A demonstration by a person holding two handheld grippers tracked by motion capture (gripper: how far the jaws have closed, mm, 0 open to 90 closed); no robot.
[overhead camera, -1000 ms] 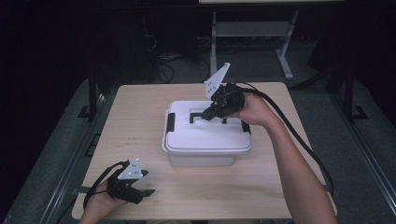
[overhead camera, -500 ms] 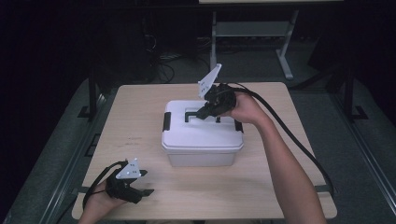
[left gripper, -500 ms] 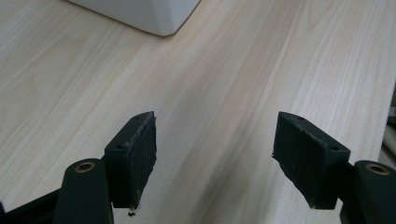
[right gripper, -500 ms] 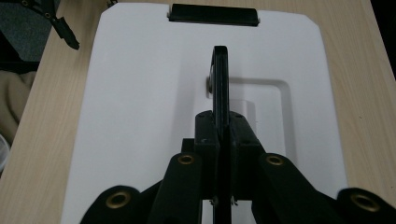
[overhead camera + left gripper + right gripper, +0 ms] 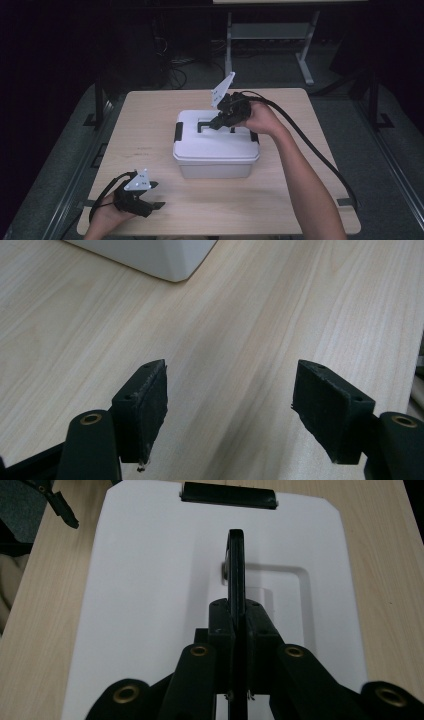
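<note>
White plastic storage box [image 5: 216,150] sits pretty much dead centre on the light wooden table [image 5: 150,130], lid on, with a black latch [image 5: 178,132] at its 9 o'clock end in the high view. The lid has a recessed well on top, and the black carry handle [image 5: 236,570] is stood up edge-on out of that well.

Right gripper [image 5: 222,121] is clenched tight on that handle. In the right gripper view you're looking straight down the jaws and the thin black bar runs up from between the pads toward 12 o'clock, with the white lid spread out all around it and the far latch [image 5: 228,495] across the top edge. From the high view, the right hand [image 5: 260,119] comes in from about 4 o'clock of the box, the forearm angled up across the table, with the grey three-cornered plate [image 5: 223,90] sticking up toward 12 and the thick cable [image 5: 310,145] looping off toward 4 o'clock.

Left gripper [image 5: 152,196] is way off at roughly 7 o'clock from the box, near the table's front edge, well apart from it. Its jaws are spread wide with nothing between them; in the left gripper view it's just bare wood grain between the two black pads [image 5: 145,410], and a rounded corner of the white box [image 5: 150,257] peeks in up at 11 o'clock. Left hand [image 5: 107,215] rests low by the table edge.
</note>
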